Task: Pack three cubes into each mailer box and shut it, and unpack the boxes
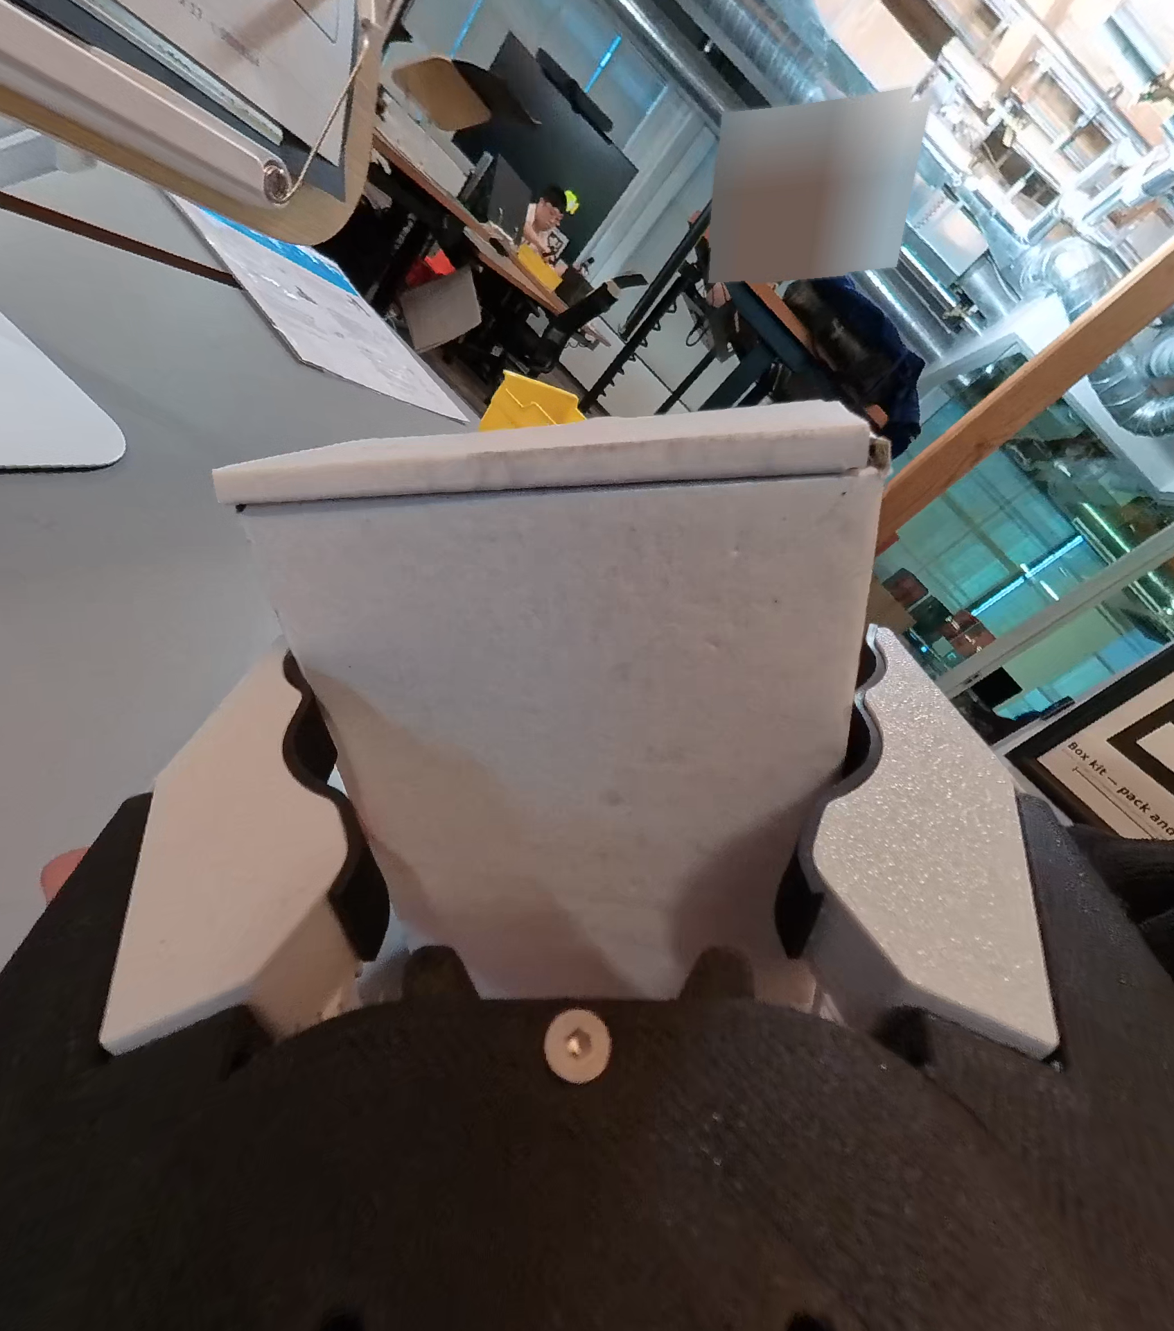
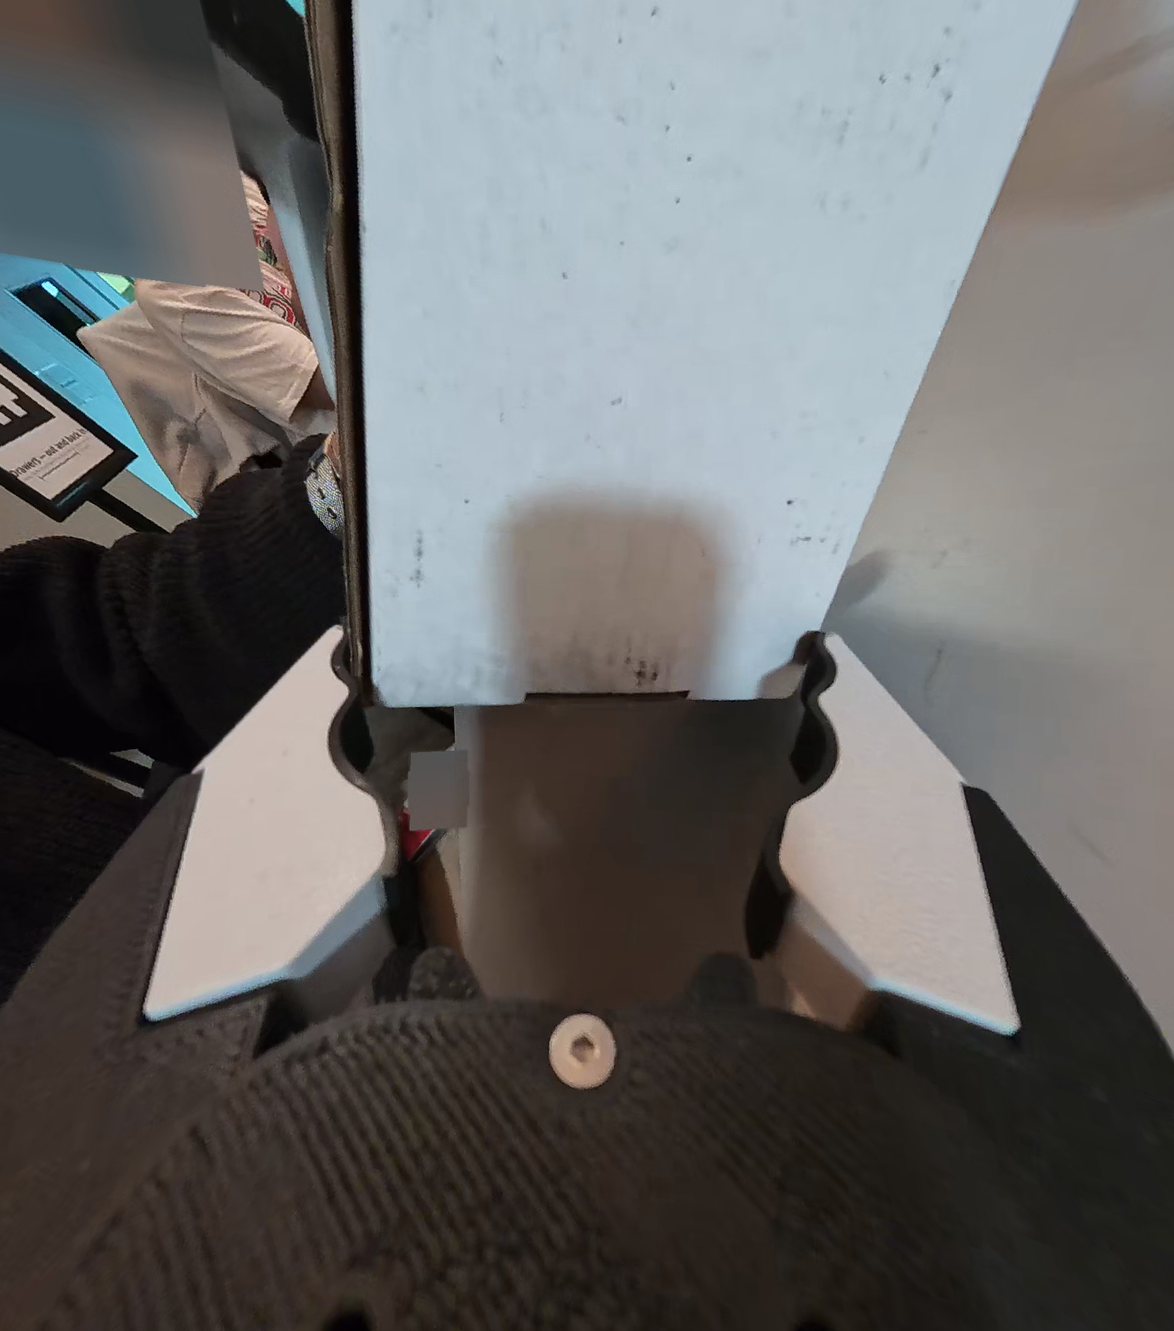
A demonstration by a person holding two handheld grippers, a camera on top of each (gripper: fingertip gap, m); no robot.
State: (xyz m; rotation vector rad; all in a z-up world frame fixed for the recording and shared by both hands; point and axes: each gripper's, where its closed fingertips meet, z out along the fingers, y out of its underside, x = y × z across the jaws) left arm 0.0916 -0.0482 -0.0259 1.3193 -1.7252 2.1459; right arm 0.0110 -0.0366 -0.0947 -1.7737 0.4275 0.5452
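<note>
Left claw (image 1: 580, 727), clamped on white cardboard mailer box (image 1: 570, 648); right claw (image 2: 580, 691) pinches its near end, likely steadying it for handling.

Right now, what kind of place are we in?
Probably an open-plan office or lab workspace: exposed silver ducts overhead, rows of desks with a seated person, glass partitions.

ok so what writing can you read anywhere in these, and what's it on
I won't quote writing; these things bear it:
marker card: a line of print under a black-and-white pattern
second marker card: small print under its pattern
printed sheet: too small to read
mailer box: no print, only scuffs
</note>
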